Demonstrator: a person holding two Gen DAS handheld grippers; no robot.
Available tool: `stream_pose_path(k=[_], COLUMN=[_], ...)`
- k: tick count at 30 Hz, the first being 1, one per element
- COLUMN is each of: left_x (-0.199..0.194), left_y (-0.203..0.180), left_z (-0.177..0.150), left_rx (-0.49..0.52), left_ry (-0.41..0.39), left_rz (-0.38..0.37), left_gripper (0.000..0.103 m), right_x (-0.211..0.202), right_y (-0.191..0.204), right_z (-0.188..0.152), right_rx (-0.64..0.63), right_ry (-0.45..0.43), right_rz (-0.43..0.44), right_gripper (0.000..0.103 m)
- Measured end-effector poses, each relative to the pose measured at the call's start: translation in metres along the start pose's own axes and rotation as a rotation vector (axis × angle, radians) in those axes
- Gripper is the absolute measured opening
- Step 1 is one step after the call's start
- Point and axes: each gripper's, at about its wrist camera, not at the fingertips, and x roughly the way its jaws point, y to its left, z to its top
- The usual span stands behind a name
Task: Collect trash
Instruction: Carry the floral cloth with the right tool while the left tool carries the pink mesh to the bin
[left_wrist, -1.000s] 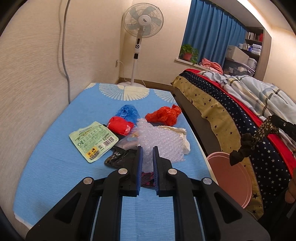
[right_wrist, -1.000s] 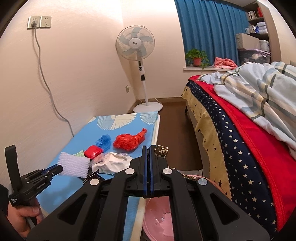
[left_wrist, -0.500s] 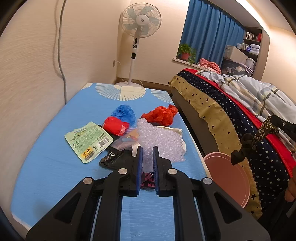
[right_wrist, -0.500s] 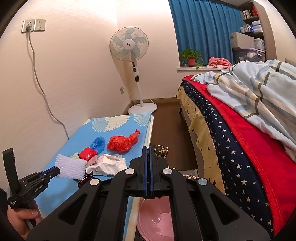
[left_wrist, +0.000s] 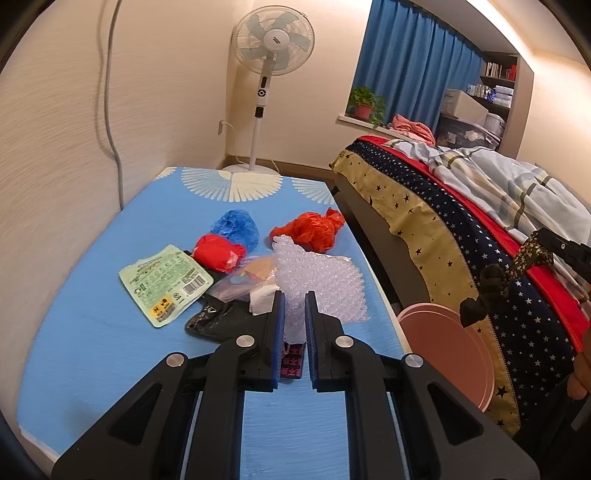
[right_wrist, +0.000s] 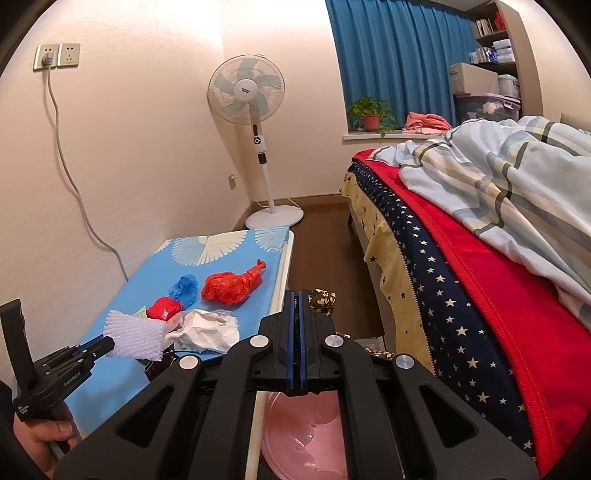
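My left gripper (left_wrist: 294, 295) is shut on a sheet of bubble wrap (left_wrist: 321, 284) and holds it above the blue table (left_wrist: 92, 332); it also shows in the right wrist view (right_wrist: 136, 336). My right gripper (right_wrist: 296, 295) is shut on a dark patterned wrapper (right_wrist: 323, 300), which shows in the left wrist view (left_wrist: 509, 280), above a pink basin (right_wrist: 306, 435). On the table lie a red bag (left_wrist: 310, 230), a blue bag (left_wrist: 236, 227), a red wad (left_wrist: 218, 253), a green packet (left_wrist: 166, 284), crumpled white paper (right_wrist: 207, 330) and a black wrapper (left_wrist: 214, 317).
The pink basin (left_wrist: 447, 350) stands on the floor between the table and the bed (left_wrist: 461, 221). A standing fan (left_wrist: 269, 74) is behind the table. A cable (right_wrist: 70, 173) hangs down the left wall.
Both grippers keep their hold. The left view has shifted slightly, the trash pile sliding a little left and nearer. The right view has panned, the table moving left in frame.
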Motion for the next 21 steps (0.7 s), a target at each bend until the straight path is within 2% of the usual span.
stream_pose_path(k=[9, 21], left_x=[0.012, 0.041], left_y=[-0.025, -0.080], left_z=[-0.002, -0.012], left_rx=[0.030, 0.084], left_ry=[0.012, 0.058], left_rz=[-0.039, -0.135], left_gripper=[0.011, 0.011], right_x=[-0.001, 0.006], right_y=[-0.012, -0.025], right_z=[0.000, -0.003], right_rx=[0.015, 0.009], right_ry=[-0.002, 0.020], right_rz=[-0.043, -0.127], right_gripper=[0.002, 0.002])
